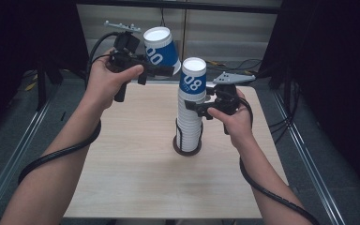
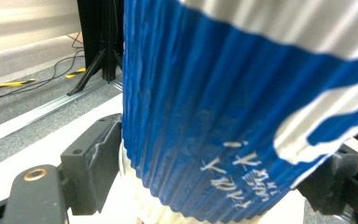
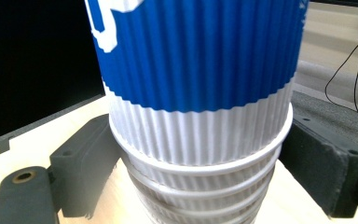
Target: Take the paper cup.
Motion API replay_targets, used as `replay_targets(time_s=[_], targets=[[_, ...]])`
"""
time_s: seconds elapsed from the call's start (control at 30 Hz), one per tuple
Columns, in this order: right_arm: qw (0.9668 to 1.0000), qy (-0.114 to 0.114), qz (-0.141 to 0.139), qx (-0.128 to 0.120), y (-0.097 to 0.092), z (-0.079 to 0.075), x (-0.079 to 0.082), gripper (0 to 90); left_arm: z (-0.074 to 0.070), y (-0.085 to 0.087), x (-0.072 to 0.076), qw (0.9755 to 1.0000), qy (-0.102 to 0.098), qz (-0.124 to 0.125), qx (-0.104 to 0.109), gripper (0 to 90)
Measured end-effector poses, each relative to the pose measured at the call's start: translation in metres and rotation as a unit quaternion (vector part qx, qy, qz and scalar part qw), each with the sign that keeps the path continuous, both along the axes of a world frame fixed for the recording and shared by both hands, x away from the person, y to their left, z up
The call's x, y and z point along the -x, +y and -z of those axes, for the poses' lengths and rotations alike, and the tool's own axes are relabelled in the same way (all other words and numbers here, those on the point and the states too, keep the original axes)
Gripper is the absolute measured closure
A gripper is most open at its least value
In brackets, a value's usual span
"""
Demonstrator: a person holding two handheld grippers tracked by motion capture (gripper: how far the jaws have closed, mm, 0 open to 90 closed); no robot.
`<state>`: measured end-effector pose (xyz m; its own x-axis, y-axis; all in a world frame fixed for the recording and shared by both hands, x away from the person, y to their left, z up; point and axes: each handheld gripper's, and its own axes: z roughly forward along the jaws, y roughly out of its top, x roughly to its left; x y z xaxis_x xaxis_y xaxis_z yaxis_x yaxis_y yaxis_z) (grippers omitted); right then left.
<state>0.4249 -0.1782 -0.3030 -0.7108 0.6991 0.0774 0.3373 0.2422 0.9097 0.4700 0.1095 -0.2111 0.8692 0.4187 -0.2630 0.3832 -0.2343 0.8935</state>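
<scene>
While one cup rides clear, the stack is steadied on the bench.

Seen from the high view, the left claw (image 1: 161,70) clamps an upturned blue cup (image 1: 160,47) up and left of the cup stack (image 1: 190,112), tilted, likely so it comes free; the right claw (image 1: 198,108) pinches the stack's upper part, probably to keep it standing on the bench (image 1: 131,173). Along the left gripper view, both pads press the cup's ribbed wall (image 2: 205,116). Along the right gripper view, part-closed jaws bracket the stack's rims (image 3: 200,168).
</scene>
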Motion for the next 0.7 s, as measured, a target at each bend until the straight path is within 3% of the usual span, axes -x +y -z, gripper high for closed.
replay_targets(time_s=[0.57,0.7], targets=[[0.9999,-0.004,-0.001,-0.014,-0.002,0.001,0.001,11.5,0.035,0.013,0.002,0.9997,0.012,-0.005,-0.019,18.3],[0.9998,-0.016,-0.001,-0.014,-0.004,-0.004,0.006,11.6,0.044,0.014,0.003,0.9996,0.015,-0.006,-0.024,18.4]])
